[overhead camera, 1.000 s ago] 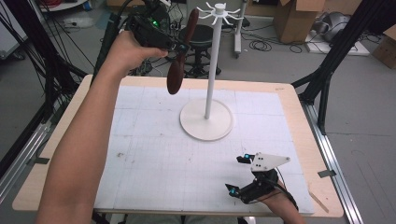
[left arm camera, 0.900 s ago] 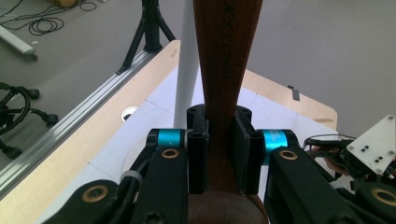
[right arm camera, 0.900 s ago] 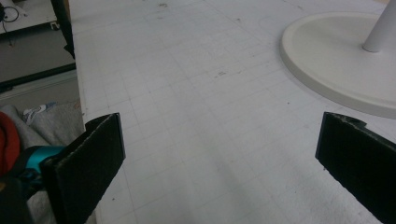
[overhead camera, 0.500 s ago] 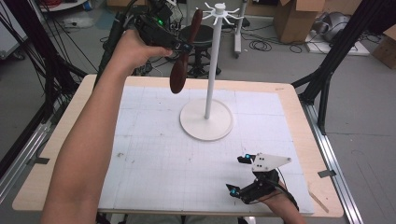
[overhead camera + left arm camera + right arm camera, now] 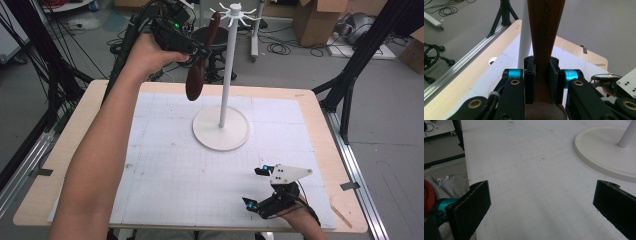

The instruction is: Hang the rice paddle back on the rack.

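**Wooden spoon held up beside the hook stand**

The left gripper (image 5: 204,51) is clamped on the handle of a dark wooden spoon (image 5: 196,80), raised above the far edge of the table (image 5: 65,150). The spoon hangs tilted, bowl down, handle tip up near the ring of hooks on top of the white stand (image 5: 228,75), just beside its pole; whether the tip touches a hook cannot be told. In the left gripper view the pads (image 5: 530,82) press both sides of the handle (image 5: 545,30), which bears stamped lettering too blurred to read.

The right gripper (image 5: 262,187) rests low at the near right of the white gridded mat (image 5: 165,175), jaws spread wide with nothing between them, the mat bare ahead of them in its own view (image 5: 536,195). The stand's round base (image 5: 604,152) lies well apart from it. The mat stops short of the table's wooden border on every side, leaving open room left of the stand.
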A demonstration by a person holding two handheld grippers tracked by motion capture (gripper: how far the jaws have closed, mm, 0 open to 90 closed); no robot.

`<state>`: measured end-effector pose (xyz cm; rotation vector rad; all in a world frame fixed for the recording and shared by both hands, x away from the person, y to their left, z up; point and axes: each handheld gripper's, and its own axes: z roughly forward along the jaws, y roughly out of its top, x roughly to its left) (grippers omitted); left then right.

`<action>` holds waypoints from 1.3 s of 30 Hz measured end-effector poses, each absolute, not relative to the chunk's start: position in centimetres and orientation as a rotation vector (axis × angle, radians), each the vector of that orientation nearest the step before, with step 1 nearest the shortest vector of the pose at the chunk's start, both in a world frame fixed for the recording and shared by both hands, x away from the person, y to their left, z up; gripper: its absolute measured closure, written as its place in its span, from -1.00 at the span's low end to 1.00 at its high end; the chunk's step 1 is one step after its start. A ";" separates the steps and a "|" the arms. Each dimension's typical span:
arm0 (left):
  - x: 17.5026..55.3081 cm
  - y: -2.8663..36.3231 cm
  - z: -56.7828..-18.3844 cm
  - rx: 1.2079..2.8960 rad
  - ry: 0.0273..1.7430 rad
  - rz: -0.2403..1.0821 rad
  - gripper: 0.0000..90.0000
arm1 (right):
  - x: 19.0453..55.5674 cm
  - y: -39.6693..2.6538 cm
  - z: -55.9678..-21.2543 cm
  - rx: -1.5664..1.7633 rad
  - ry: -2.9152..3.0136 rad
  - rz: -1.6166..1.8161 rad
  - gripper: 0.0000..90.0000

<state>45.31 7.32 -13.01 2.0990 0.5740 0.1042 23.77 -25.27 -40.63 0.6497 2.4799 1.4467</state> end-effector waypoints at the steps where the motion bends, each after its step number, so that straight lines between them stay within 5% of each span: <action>1: 45.3 7.3 -13.0 2.101 0.575 0.106 0.72 | 23.8 -25.3 -40.6 0.650 2.480 1.447 -0.99; 9: 45.7 7.3 -13.3 2.098 0.597 0.052 0.65 | 23.7 -25.3 -40.7 0.649 2.483 1.444 -0.99; 20: 45.5 7.4 -13.8 2.110 0.597 -0.018 0.01 | 23.6 -25.3 -40.7 0.648 2.487 1.443 -0.99; 39: 41.3 11.3 -15.4 2.069 0.560 0.135 -0.96 | 23.7 -25.1 -40.4 0.645 2.479 1.466 -0.99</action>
